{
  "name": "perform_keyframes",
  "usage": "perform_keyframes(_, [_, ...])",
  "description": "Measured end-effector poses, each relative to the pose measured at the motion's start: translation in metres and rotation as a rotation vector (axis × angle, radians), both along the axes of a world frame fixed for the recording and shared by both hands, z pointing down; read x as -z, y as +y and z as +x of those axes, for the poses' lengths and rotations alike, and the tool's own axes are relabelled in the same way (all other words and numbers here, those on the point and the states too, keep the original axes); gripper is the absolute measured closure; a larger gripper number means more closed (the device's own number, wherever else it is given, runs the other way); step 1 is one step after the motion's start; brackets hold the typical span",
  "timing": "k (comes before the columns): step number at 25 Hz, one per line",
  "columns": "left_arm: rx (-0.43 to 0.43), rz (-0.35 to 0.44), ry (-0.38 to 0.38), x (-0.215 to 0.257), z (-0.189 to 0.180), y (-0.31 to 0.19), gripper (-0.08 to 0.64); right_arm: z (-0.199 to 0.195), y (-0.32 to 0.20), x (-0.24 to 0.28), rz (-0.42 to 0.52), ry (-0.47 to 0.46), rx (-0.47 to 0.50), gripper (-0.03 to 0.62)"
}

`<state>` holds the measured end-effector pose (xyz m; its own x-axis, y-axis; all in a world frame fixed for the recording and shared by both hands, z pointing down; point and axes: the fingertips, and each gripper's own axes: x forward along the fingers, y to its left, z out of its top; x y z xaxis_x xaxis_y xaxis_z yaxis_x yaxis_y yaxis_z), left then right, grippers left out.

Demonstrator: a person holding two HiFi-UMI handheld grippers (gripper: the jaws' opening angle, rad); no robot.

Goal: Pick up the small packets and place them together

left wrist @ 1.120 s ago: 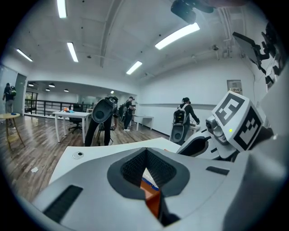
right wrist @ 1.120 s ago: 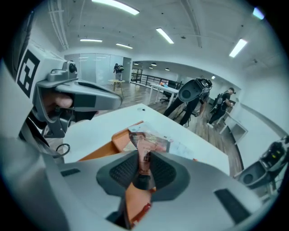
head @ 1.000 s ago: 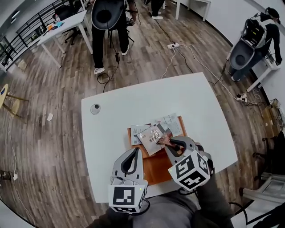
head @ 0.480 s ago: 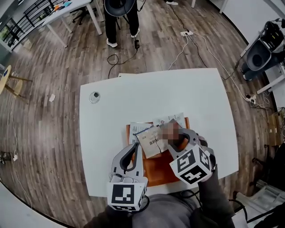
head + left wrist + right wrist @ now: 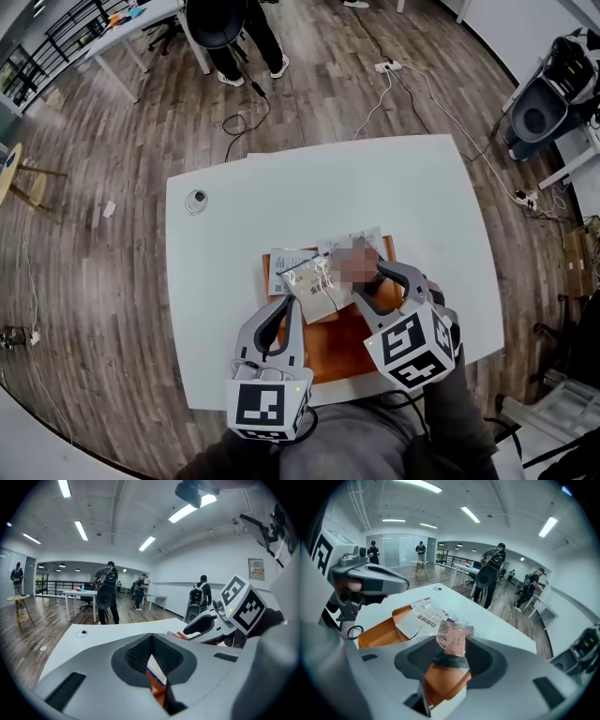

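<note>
An orange tray (image 5: 330, 352) lies on the white table (image 5: 225, 272) with several small packets at its far end. A white printed packet (image 5: 317, 292) lies tilted over the tray; flat white packets (image 5: 286, 262) sit behind it. In the right gripper view, a small pink-brown packet (image 5: 453, 641) lies on the tray (image 5: 377, 632) between my right gripper's (image 5: 452, 651) pads, which stand clear of it. Those jaws have just been opening. In the head view, my right gripper (image 5: 367, 286) is at the tray's right side. My left gripper (image 5: 286, 307) hovers over the tray's left side, shut and empty (image 5: 151, 639).
A small round object (image 5: 196, 200) sits near the table's far left corner. The table's near edge is just below the grippers. Cables (image 5: 375, 98) run across the wooden floor, and people with desks stand beyond the table.
The right gripper's jaws have spread apart and let go of the small pink-brown packet, which now lies on the tray. The right gripper shifted slightly. The left gripper stayed put.
</note>
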<state>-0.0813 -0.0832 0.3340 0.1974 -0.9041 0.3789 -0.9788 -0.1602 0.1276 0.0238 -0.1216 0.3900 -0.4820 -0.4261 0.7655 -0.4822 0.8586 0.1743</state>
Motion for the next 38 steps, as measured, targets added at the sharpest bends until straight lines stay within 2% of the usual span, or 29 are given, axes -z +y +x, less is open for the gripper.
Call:
perform_keyframes(6, [-0.070,0.012,0.011,0.005,0.019,0.016,0.563,0.030,0.021,0.011,0.047,0.021,-0.095,0.400])
perform_keyframes(12, [-0.160,0.005,0.030,-0.005,0.042,0.041,0.563,0.065,0.058,-0.012,0.032,0.090,-0.190,0.400])
perform_keyframes(21, [-0.198,-0.044,0.035,-0.023,0.047,0.063,0.563,0.066,0.095,-0.045,-0.003,0.179,-0.169,0.402])
perform_keyframes(29, [-0.210,-0.064,0.033,-0.031,0.044,0.065,0.563,0.068,0.112,-0.078,-0.078,0.255,-0.181,0.402])
perform_keyframes(32, [-0.211,-0.059,0.033,-0.032,0.042,0.065,0.563,0.062,0.115,-0.079,-0.087,0.243,-0.182,0.403])
perform_keyframes(36, [-0.225,-0.062,0.033,-0.032,0.042,0.068,0.563,0.047,0.120,-0.069,-0.097,0.136,-0.178,0.405])
perform_keyframes(38, [-0.233,-0.061,0.031,-0.032,0.042,0.071,0.563,0.051,0.121,-0.069,-0.083,0.171,-0.187,0.405])
